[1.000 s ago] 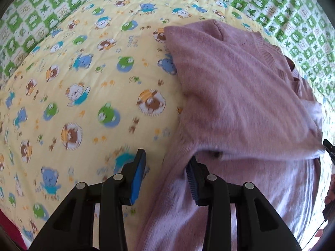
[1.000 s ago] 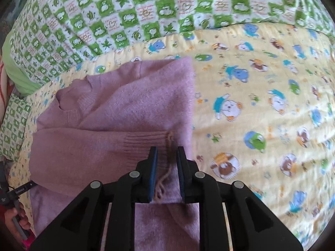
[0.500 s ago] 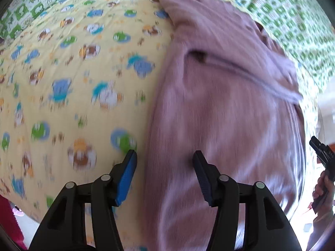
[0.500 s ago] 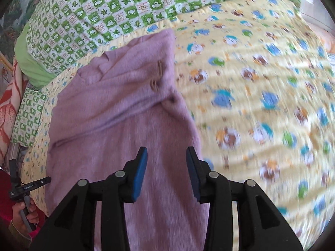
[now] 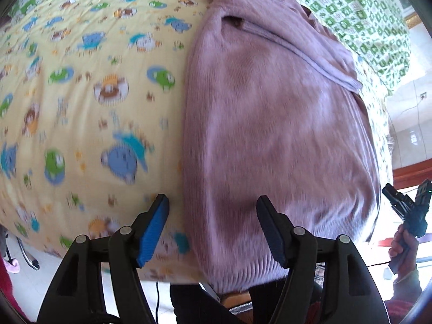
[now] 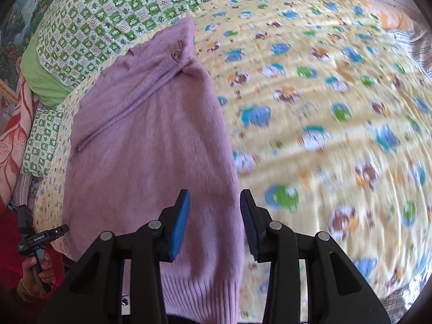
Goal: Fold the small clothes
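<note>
Your purple sweater (image 5: 275,124) lies lengthwise on the yellow animal-print quilt (image 5: 89,86), sleeves folded in, hem nearest you. The left gripper (image 5: 213,224) is opening and the right gripper (image 6: 214,217) stands partly open, both empty above the hem corners. Next, I judge, you pinch both corners and carry the hem toward the collar.

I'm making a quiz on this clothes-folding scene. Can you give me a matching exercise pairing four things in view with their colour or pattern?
Column one:
1. sweater
2. bedsheet
3. quilt
4. pads on the right gripper fingers

Column two:
A. green and white checks
B. plain blue
C. lilac knit
D. yellow with cartoon animals

Pairs: 1-C, 2-D, 3-A, 4-B
</note>
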Available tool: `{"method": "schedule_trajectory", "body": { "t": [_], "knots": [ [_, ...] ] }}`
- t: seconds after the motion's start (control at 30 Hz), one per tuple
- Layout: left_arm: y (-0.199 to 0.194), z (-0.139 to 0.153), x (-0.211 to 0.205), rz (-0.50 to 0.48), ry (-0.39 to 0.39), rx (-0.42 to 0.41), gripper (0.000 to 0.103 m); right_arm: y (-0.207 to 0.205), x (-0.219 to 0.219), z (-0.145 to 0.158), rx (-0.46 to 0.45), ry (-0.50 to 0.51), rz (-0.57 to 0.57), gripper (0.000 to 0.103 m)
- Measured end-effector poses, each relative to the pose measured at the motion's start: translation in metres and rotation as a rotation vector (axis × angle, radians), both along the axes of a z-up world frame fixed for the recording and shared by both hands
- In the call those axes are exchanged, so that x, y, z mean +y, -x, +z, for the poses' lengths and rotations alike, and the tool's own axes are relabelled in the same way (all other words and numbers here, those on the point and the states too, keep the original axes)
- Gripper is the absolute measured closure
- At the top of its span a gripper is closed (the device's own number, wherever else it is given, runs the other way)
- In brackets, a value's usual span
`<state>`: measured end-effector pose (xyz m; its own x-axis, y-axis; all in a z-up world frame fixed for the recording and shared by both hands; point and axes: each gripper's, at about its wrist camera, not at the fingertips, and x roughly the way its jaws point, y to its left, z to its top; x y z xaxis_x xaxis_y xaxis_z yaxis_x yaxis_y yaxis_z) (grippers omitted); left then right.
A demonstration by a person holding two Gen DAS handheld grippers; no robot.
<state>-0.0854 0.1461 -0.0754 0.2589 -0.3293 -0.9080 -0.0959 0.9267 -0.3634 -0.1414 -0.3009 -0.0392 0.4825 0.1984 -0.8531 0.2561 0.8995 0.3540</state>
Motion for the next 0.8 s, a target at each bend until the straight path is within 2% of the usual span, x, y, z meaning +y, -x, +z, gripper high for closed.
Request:
{"method": "schedule_trajectory", "body": {
  "t": [0.3, 0.43, 0.57, 0.63, 0.67, 0.73, 0.77, 0.8],
  "knots": [
    [0.030, -0.017, -0.009, -0.027, 0.098, 0.012, 0.030, 0.046, 0.010, -0.012, 0.014, -0.041, 0.019, 0.063],
    [0.039, -0.023, -0.010, -0.036, 0.133, 0.008, 0.029, 0.056, 0.013, -0.018, 0.007, -0.070, 0.010, 0.059],
    [0.047, -0.036, -0.012, -0.030, 0.224, 0.041, 0.031, 0.062, 0.014, -0.024, 0.017, -0.093, 0.015, 0.059],
    [0.045, -0.037, -0.016, -0.033, 0.228, 0.036, 0.032, 0.063, 0.017, -0.027, 0.019, -0.098, 0.031, 0.059],
    [0.045, -0.037, -0.018, -0.040, 0.232, 0.032, 0.034, 0.063, 0.018, -0.028, 0.020, -0.100, 0.039, 0.058],
    [0.045, -0.039, -0.023, -0.063, 0.249, 0.038, 0.053, 0.062, 0.018, -0.030, 0.018, -0.105, 0.046, 0.058],
    [0.043, -0.041, -0.029, -0.078, 0.260, 0.052, 0.072, 0.061, 0.018, -0.031, 0.014, -0.119, 0.044, 0.058],
    [0.043, -0.046, -0.034, -0.095, 0.260, 0.076, 0.085, 0.061, 0.017, -0.032, 0.011, -0.135, 0.041, 0.058]
  ]
}}
